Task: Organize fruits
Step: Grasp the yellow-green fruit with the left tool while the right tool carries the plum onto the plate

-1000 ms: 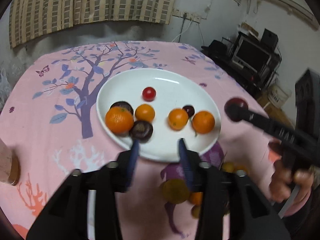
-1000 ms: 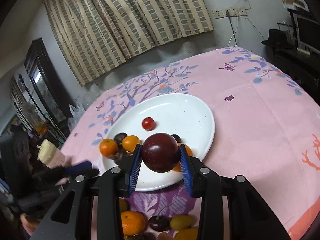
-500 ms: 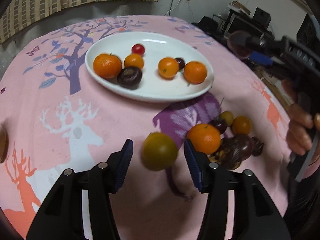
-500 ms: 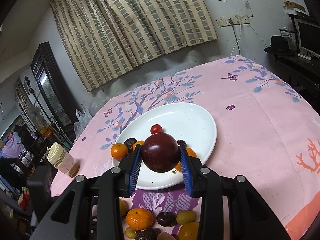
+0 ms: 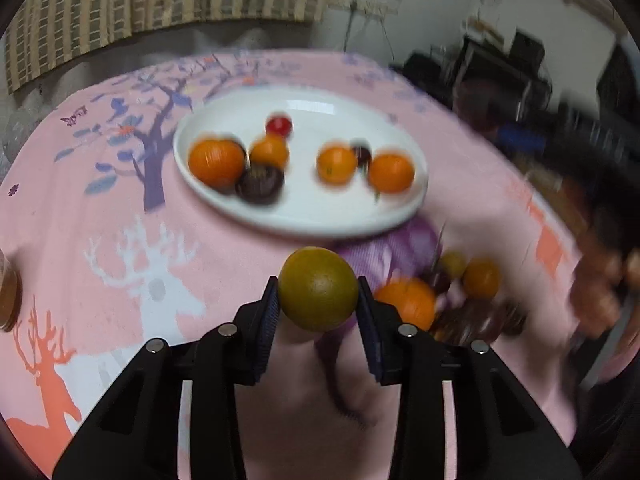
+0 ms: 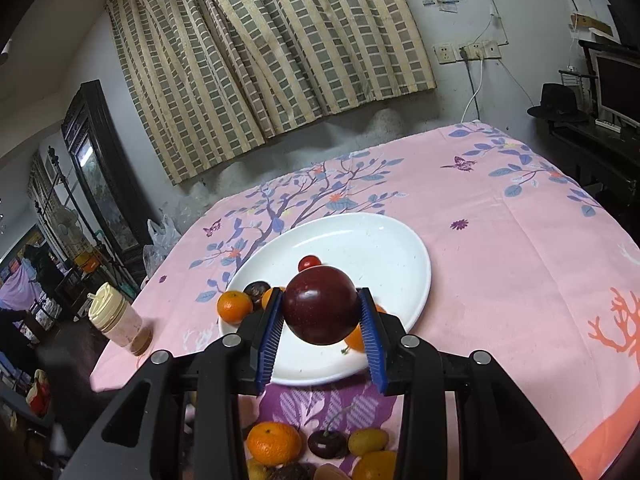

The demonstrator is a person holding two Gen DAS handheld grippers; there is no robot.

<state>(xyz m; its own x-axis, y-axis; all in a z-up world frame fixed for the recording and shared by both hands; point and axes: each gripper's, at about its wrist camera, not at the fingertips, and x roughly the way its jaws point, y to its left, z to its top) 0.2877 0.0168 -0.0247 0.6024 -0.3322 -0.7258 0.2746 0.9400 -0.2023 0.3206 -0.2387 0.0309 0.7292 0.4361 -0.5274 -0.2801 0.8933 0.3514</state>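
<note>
No writing is legible; the left claw (image 5: 318,304) is closing on a green citrus (image 5: 318,289), the right claw (image 6: 320,318) grips a plum (image 6: 320,305).

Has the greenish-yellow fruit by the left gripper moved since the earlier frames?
Yes. The greenish-yellow fruit, earlier loose on the tablecloth, now sits between the closing left gripper pads, nearer the white plate.

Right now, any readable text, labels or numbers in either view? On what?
None legible.
Papers on the wall: print too small to read.
Jar at the table edge: no label shows.
Left wrist view: too blurred for any text.
</note>
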